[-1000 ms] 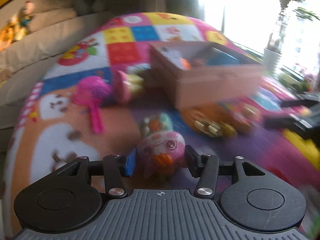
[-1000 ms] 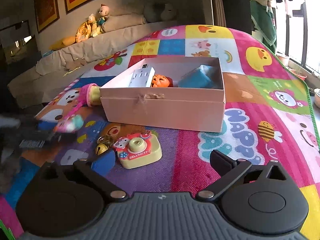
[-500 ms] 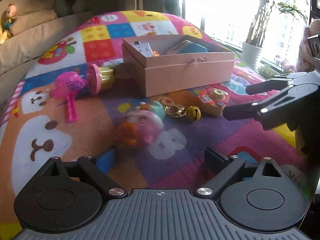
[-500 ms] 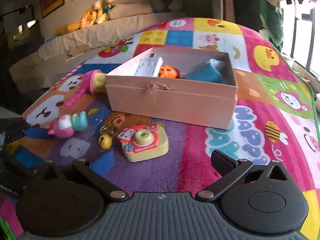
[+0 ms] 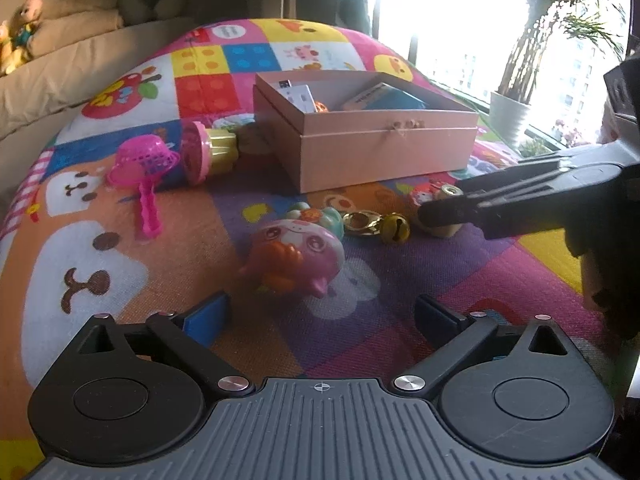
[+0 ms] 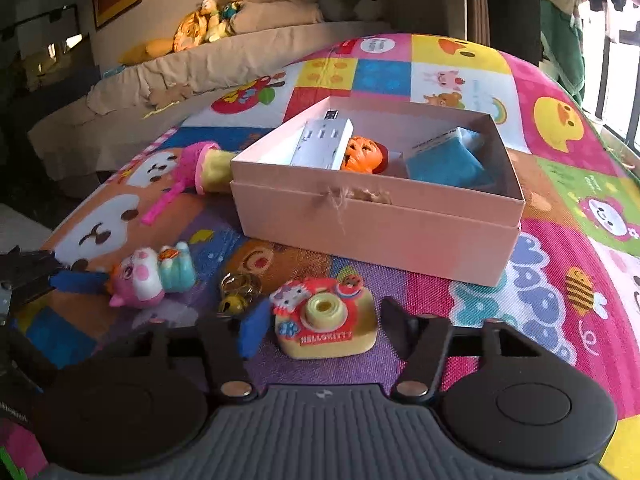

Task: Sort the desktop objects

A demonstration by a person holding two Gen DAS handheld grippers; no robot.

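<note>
A pink cartoon figurine [image 5: 298, 254] lies on its side on the colourful mat, just ahead of my open, empty left gripper [image 5: 320, 314]; it also shows in the right wrist view [image 6: 150, 276]. My right gripper [image 6: 318, 326] is open with its jaws on either side of a Hello Kitty toy camera [image 6: 326, 322], not closed on it. The right gripper's fingers [image 5: 472, 210] hide most of the camera in the left wrist view. A gold bell keyring [image 5: 380, 226] [image 6: 236, 292] lies between the two toys. The open pink box [image 6: 376, 216] [image 5: 372, 148] holds a white power strip [image 6: 324, 142], an orange pumpkin toy [image 6: 364, 154] and a blue pack [image 6: 448, 162].
A pink toy strainer [image 5: 146, 164] and a pink-and-yellow cup toy [image 5: 206, 150] lie left of the box. A beige sofa with plush toys [image 6: 208, 20] borders the mat at the back left. A potted plant [image 5: 508, 114] stands by the window.
My left gripper opened and let go of the pink figurine, which now lies on the mat. My right gripper moved forward and narrowed its opening around the toy camera.
</note>
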